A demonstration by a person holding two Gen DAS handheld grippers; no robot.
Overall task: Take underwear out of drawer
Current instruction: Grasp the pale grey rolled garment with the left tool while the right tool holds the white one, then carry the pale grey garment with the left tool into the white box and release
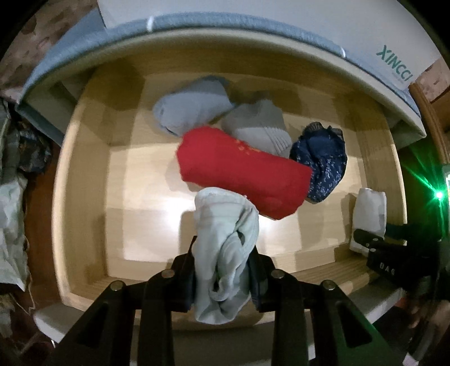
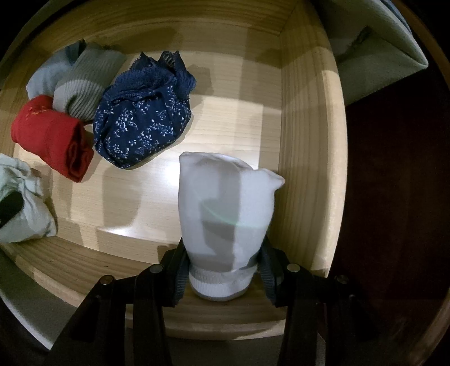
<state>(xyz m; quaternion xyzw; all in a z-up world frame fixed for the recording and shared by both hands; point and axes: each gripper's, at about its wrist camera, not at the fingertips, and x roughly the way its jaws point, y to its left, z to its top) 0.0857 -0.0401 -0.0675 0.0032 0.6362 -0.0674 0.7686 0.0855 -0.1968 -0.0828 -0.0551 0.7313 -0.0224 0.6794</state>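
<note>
The wooden drawer [image 1: 84,174] stands open, also seen in the right wrist view [image 2: 306,140]. My left gripper [image 1: 222,270] is shut on a pale green crumpled underwear piece [image 1: 225,253], held above the drawer floor; it also shows in the right wrist view [image 2: 25,202]. My right gripper [image 2: 222,270] is shut on a white rolled sock [image 2: 225,208] near the drawer's right wall, seen from the left [image 1: 368,216]. In the drawer lie a red roll [image 1: 242,171] [image 2: 53,138], navy floral lace underwear [image 1: 323,160] [image 2: 143,121] and two grey rolled socks [image 1: 191,104] [image 1: 258,126].
A white mattress with a grey edge [image 1: 253,17] overhangs the back of the drawer. Crumpled clothes [image 1: 14,197] lie on the left outside the drawer. A green light [image 1: 438,194] glows at the right. A grey-green fabric bin [image 2: 379,50] stands right of the drawer.
</note>
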